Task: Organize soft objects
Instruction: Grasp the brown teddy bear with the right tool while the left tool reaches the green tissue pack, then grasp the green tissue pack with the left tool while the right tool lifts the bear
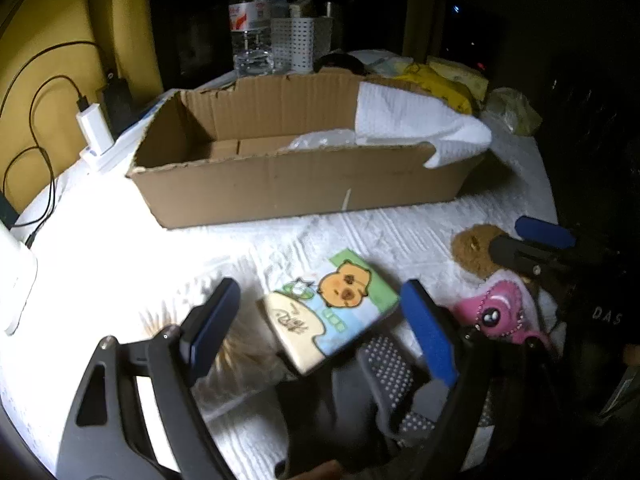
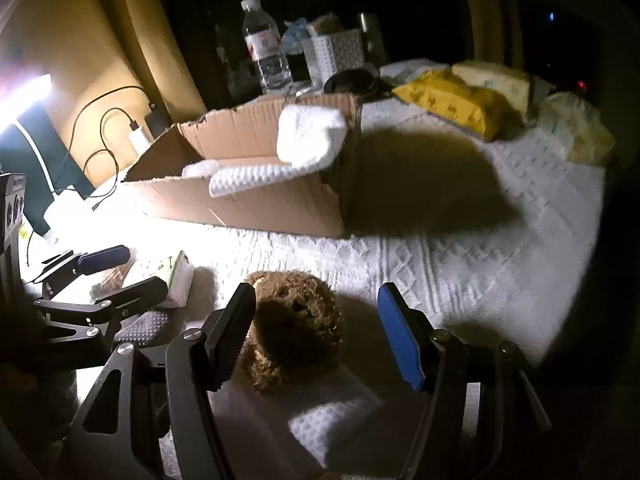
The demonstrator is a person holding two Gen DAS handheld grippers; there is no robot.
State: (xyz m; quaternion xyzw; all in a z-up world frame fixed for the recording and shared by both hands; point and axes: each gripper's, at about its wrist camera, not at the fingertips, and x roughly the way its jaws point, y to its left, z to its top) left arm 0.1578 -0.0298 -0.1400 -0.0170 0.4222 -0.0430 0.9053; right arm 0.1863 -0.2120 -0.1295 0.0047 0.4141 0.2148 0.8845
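An open cardboard box (image 1: pixel 280 188) (image 2: pixel 240 204) stands on the white bedspread with a white towel (image 1: pixel 416 120) (image 2: pixel 308 136) draped over its right end. My left gripper (image 1: pixel 318 300) is open around a cartoon-printed tissue pack (image 1: pixel 332 308), and neither pad touches it. My right gripper (image 2: pixel 316 300) is open, straddling a brown plush toy (image 2: pixel 296 320) (image 1: pixel 476 248); the blue pad stands clear of it. A pink toy (image 1: pixel 496 312) and a grey dotted cloth (image 1: pixel 388 364) lie beside the pack. A folded white cloth (image 2: pixel 332 428) lies under the right gripper.
Behind the box stand a water bottle (image 1: pixel 250 20) and a white perforated basket (image 1: pixel 302 40). Yellow packs (image 2: pixel 452 104) lie at the back right. A charger with cables (image 1: pixel 94 128) sits at the left, near a bright lamp (image 2: pixel 24 96).
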